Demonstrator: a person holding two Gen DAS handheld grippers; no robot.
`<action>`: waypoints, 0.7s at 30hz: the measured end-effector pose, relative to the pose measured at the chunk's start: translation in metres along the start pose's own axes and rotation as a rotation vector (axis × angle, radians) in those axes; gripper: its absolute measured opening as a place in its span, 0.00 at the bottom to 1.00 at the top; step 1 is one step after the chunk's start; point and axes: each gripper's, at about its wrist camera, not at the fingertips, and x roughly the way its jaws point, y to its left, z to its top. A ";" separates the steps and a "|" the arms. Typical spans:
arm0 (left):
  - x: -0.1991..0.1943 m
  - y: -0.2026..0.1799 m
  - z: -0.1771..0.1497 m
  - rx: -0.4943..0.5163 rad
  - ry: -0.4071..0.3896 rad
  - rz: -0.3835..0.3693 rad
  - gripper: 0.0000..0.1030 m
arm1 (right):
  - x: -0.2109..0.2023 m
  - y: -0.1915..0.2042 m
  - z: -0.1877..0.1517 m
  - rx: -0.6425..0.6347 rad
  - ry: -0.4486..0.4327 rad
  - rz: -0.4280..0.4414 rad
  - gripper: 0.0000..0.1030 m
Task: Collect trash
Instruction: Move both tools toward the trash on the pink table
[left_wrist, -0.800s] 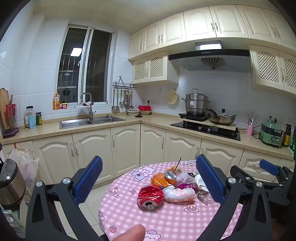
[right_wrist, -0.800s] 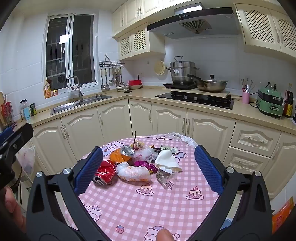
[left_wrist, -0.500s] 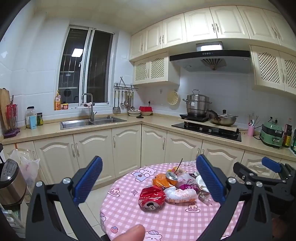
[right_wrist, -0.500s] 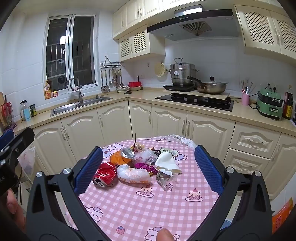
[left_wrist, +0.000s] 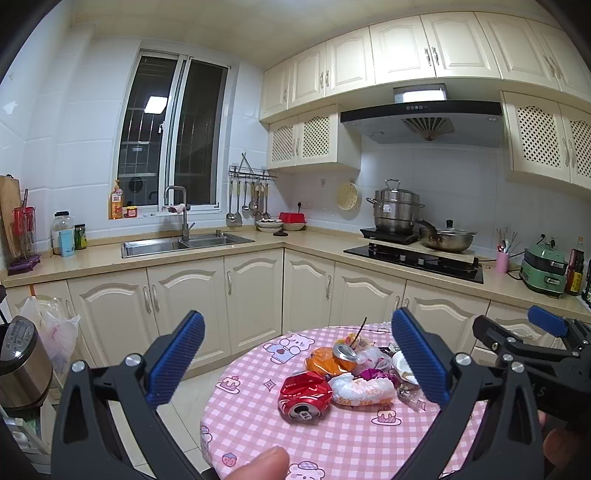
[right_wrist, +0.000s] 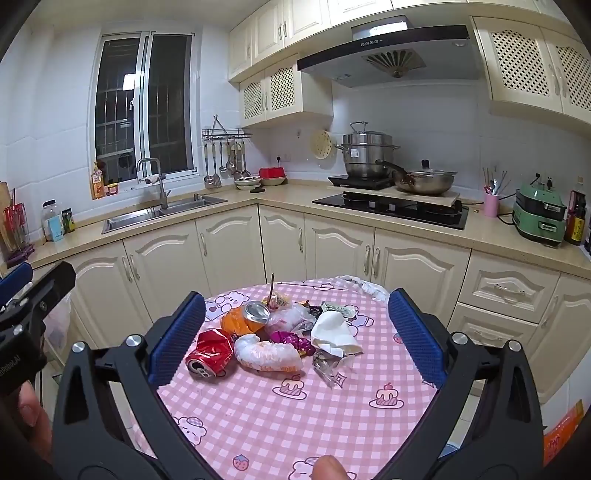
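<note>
Hand-held grippers, left (left_wrist: 295, 363) and right (right_wrist: 295, 338), stand wide open and empty above the tabletop (right_wrist: 258, 417); crushed red can (right_wrist: 209, 350) label is unreadable.

bright even indoor light, sharp centre, fisheye-bent edges, perhaps slightly soft

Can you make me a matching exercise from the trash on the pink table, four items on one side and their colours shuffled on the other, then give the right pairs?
Items:
1. crushed can
2. crumpled paper
3. foil candy wrapper
4. upright can

Colours:
A. white
B. orange
C. red
D. magenta

Pairs: 1-C, 2-A, 3-D, 4-B
</note>
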 end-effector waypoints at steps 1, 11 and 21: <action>0.000 -0.001 0.000 0.000 0.001 -0.001 0.96 | 0.000 0.000 0.001 0.001 0.000 0.000 0.94; 0.012 -0.002 -0.014 0.003 0.007 0.001 0.96 | 0.002 -0.002 0.000 0.000 0.002 -0.002 0.94; 0.045 0.007 -0.035 0.007 0.074 -0.004 0.96 | 0.037 -0.016 -0.010 0.011 0.057 -0.015 0.94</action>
